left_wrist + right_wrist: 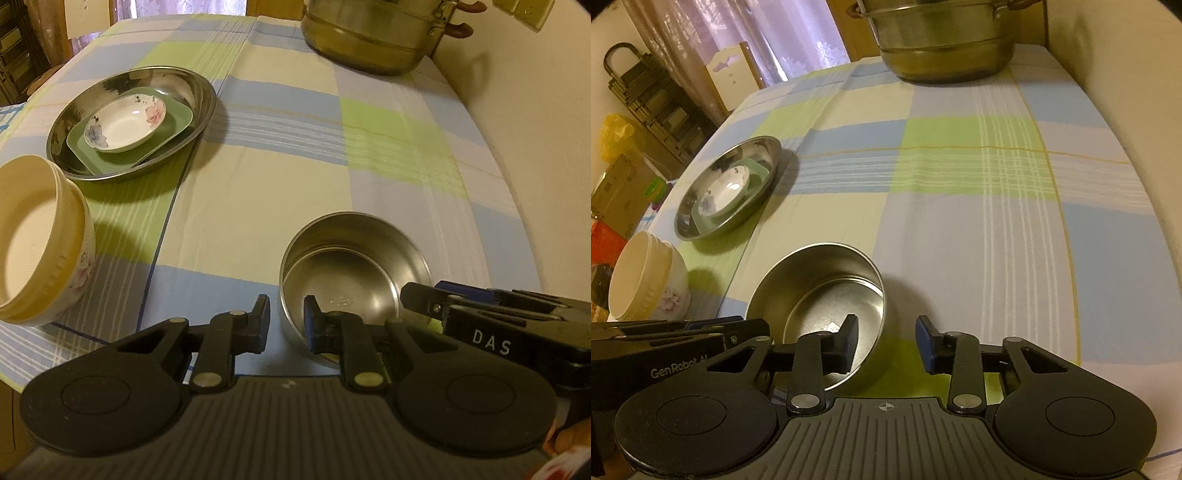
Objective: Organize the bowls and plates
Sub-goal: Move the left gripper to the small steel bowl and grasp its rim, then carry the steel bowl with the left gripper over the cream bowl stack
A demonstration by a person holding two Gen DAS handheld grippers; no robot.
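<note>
Both grippers tilt steeply down; left gripper (287,320) and right gripper (886,341) each straddle the round steel bowl's (354,258) rim, jaws part-open, not pressing.

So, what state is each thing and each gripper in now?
Steel bowl: upright.
Steel plate: holds green plate.
Green plate: holds small dish.
Small dish: upright, empty.
Cream bowl: upright, empty.
Pot: upright.
Left gripper: open, straddling steel bowl's rim.
Right gripper: open, straddling steel bowl's rim.

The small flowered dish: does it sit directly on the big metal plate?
No, the small flowered dish sits on a green square plate, which lies in the big metal plate.
</note>
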